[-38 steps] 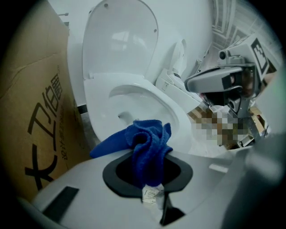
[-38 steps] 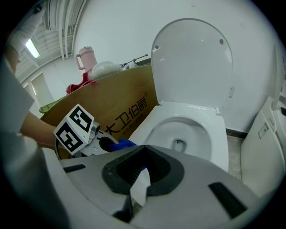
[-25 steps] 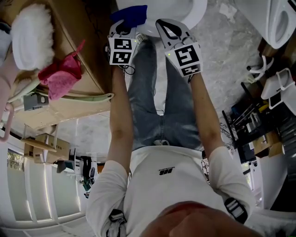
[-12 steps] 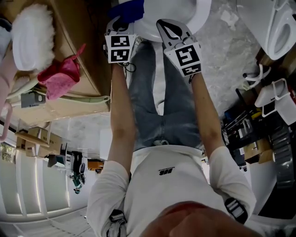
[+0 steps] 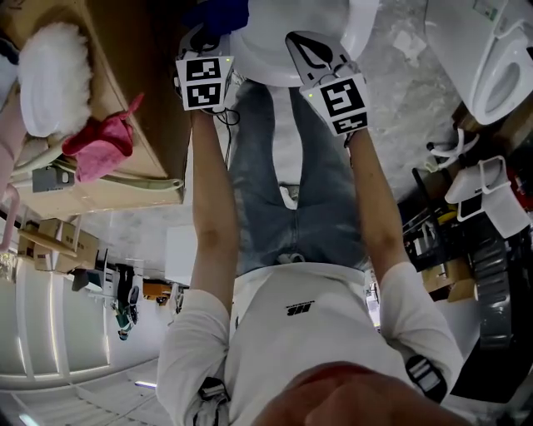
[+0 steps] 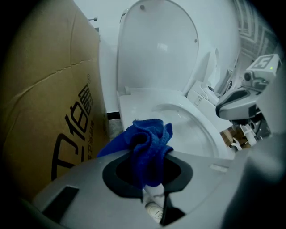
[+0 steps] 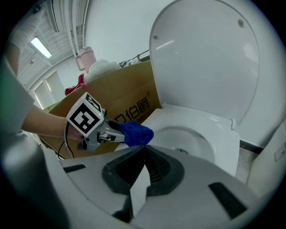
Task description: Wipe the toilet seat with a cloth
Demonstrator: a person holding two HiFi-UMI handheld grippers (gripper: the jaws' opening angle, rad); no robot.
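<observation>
The white toilet point(image 5: 293, 50) sits at the top of the head view with its lid point(image 6: 156, 49) raised and its seat rim point(image 6: 203, 129) bare. My left gripper point(image 6: 149, 183) is shut on a bunched blue cloth point(image 6: 147, 141), held a little in front of the seat's near left corner. In the head view the cloth point(image 5: 218, 15) sticks out past the left gripper point(image 5: 206, 46). My right gripper point(image 7: 144, 152) is shut with nothing in it, hovering before the seat point(image 7: 183, 118). It sees the left gripper point(image 7: 111, 135) and cloth point(image 7: 136, 133) to its left.
A tall cardboard box point(image 6: 49, 112) stands tight against the toilet's left side, with a pink rag point(image 5: 100, 146) and a white fluffy item point(image 5: 52, 71) on top. A second toilet point(image 5: 491, 50) and cluttered racks point(image 5: 466, 216) are at the right.
Both grippers have moved forward toward the toilet. The left one, still holding the cloth, has also shifted slightly left.
</observation>
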